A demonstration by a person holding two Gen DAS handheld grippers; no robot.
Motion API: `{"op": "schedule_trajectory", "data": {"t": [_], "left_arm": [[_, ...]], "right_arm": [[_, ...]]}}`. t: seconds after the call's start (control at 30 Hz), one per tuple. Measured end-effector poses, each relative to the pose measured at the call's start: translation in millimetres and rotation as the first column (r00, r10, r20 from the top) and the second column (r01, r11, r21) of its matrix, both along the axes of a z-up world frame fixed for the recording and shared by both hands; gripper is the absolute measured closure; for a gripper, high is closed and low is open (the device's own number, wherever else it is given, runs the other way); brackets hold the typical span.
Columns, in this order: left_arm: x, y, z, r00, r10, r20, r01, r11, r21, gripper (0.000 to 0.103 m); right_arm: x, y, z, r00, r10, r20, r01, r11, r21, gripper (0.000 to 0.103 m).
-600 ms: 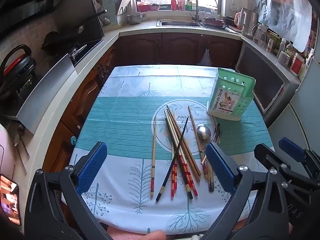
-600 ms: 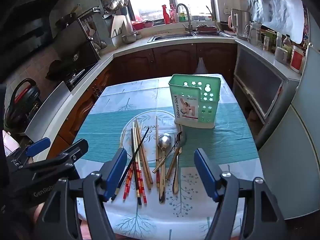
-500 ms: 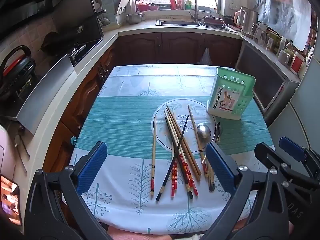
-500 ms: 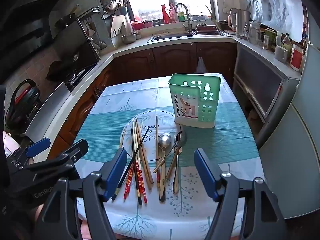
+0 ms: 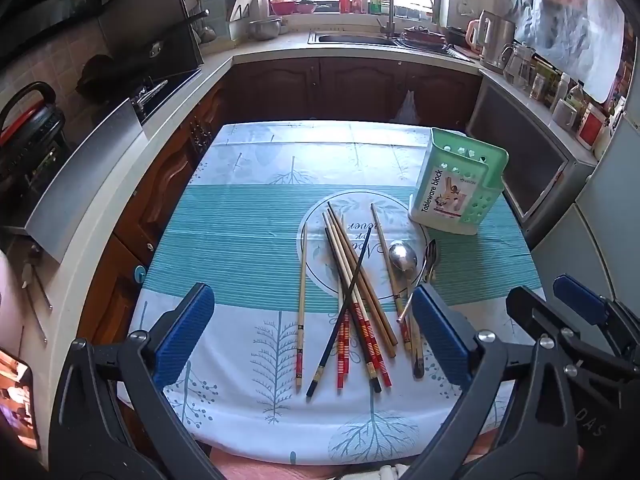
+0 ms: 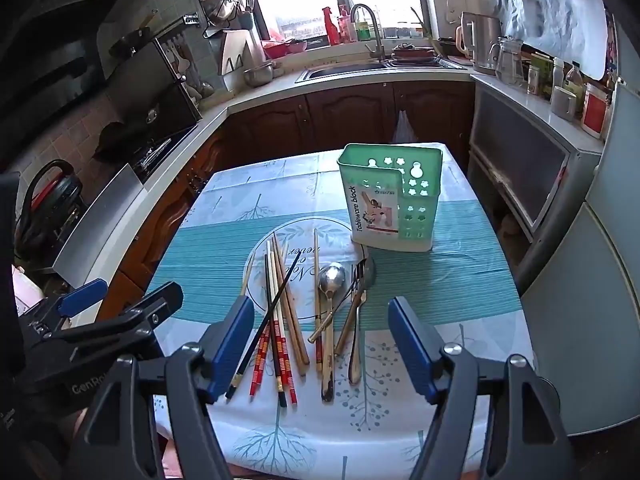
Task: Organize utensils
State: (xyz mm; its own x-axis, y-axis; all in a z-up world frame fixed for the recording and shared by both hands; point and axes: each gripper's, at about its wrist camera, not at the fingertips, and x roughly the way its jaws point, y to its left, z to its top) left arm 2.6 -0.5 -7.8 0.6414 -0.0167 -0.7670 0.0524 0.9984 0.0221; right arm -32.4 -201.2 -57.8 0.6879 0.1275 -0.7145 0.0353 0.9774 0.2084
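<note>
- Comparing with the views from half a second back, almost nothing has changed: the table, the utensils and both grippers sit in the same places, with only a trace of camera drift.
- That stillness suggests the sorting has not begun; every utensil lies loose on the tablecloth (image 5: 256, 240) and the green holder (image 6: 390, 200) looks empty, as far as its near side shows.
- The left gripper (image 5: 312, 338) hangs above the near edge of the table with its blue pads spread wide apart and nothing between them.
- The right gripper (image 6: 322, 348) is likewise wide open and empty-handed, its pads framing the utensil pile from above without touching it.
- In the left wrist view the chopsticks (image 5: 352, 292) lie fanned and crossed at the centre; one pale chopstick (image 5: 302, 304) lies apart at 9 o'clock of the bundle.
- The spoon (image 6: 331, 280) and fork (image 6: 356, 300) lie just beside the bundle at its 3 o'clock, their handles overlapping; a second spoon bowl seems to lie behind the fork, though I cannot be sure.
- The holder stands upright at 1 o'clock of the pile, close to the far tips of the cutlery.
- Its label reads "Tableware block", printed sideways, with a small picture below; the small brand mark is too tiny to read.
- The round print on the tablecloth carries cursive script, upside down and partly covered; I cannot read it reliably.
- The left gripper's body shows "GenRo", cut off, in the right wrist view; "DAS" shows on the right gripper's body.
</note>
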Motion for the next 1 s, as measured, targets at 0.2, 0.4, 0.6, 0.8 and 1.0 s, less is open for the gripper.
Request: {"op": "schedule_trajectory", "data": {"t": [0.2, 0.4, 0.6, 0.8, 1.0], "left_arm": [[0.2, 0.0, -0.1, 1.0, 0.0, 0.003, 0.0, 1.0, 0.008, 0.005], [-0.7, 0.1, -0.1, 1.0, 0.001, 0.004, -0.001, 1.0, 0.009, 0.005], [-1.1, 1.3, 0.0, 1.0, 0.009, 0.007, -0.009, 1.0, 0.022, 0.004], [-0.7, 5.1, 0.2, 1.0, 0.02, 0.0, -0.02, 1.0, 0.02, 0.005], [-0.7, 4.0, 0.8, 1.0, 0.016, -0.002, -0.016, 1.0, 0.023, 0.005]], "right_arm": [[-0.5, -2.8, -3.3, 1.0, 0.0, 0.001, 0.0, 1.0, 0.008, 0.033], [-0.4, -2.6, -4.0, 1.0, 0.001, 0.0, -0.001, 1.0, 0.01, 0.033], [0.0, -2.2, -5.6, 1.0, 0.003, -0.002, -0.003, 1.0, 0.012, 0.033], [0.1, -2.4, -4.8, 1.0, 0.003, -0.002, -0.002, 1.0, 0.012, 0.033], [0.0, -2.1, -5.1, 1.0, 0.003, -0.004, -0.003, 1.0, 0.013, 0.033]]}}
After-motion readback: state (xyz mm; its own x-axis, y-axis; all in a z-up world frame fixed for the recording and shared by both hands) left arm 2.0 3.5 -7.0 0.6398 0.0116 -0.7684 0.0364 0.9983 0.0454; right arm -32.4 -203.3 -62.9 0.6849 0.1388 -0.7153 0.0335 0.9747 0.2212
